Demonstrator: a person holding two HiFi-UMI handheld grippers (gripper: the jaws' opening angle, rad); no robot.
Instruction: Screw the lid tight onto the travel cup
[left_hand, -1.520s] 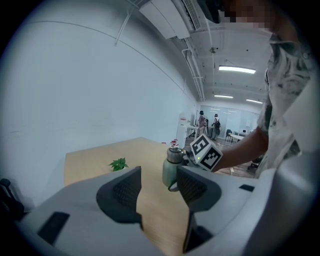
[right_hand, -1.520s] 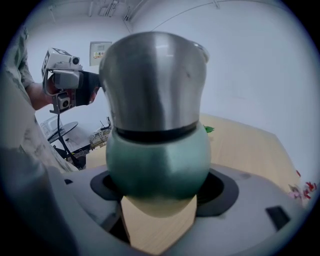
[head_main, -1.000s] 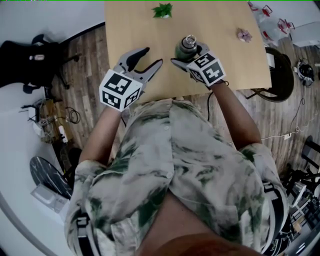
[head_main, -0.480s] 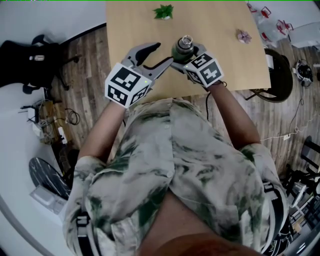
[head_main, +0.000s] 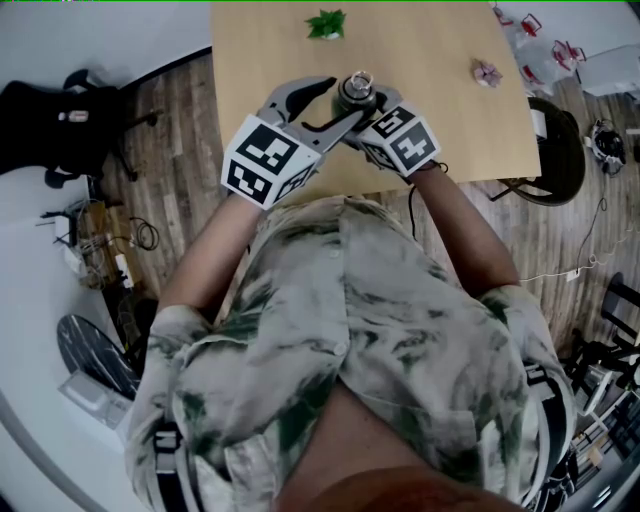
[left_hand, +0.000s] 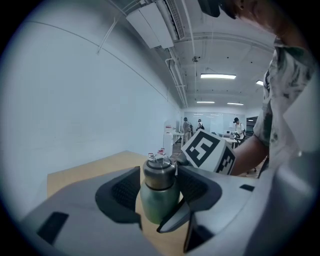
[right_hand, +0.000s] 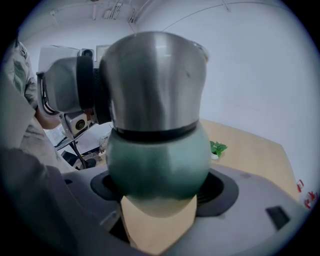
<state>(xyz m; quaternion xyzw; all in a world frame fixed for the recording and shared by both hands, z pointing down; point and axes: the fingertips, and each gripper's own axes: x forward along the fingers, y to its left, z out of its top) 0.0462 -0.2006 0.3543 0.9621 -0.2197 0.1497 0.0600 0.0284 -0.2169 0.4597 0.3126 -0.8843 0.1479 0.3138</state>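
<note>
- Step in hand, as judged: the cup is being steadied in one tool while the other is brought round the lid for the tightening twist.
- Right gripper (right_hand: 159, 200): clamped on the green lower body of the travel cup (left_hand: 159, 202). The body fills the gap between its jaws. Wood of the table (head_main: 440, 40) shows under the cup's rounded base, so the cup looks lifted clear, though this is not certain.
- Left gripper (head_main: 338, 100): spread wide, its jaws having just been opening. The steel lid (left_hand: 160, 172) stands between them, with one of the pads (left_hand: 124, 189) flanking it on each side. No pad is seen pressing on the metal, so nothing is gripped on this side yet.
- Cup position: over the near half of the table, between the two tools. It is upright in the left gripper view. The small plant (head_main: 326, 21) is well apart from it, at the far edge.
- Lid is already seated on the cup mouth. How far the thread is run down cannot be told.
- To do the step well:
  - Centre the lid between the left pads before closing, so that both pads meet the steel together.
  - Close on the lid's straight wall, above the dark seam, not on the green shoulder.
  - Keep the right grip firm on the body so that it does not turn along with the lid.
  - Roll the left tool about the cup's own axis. A twist off that axis would likely tip the cup or bind the thread.
- Risk, as judged: the smooth steel may slip in the pads.
</note>
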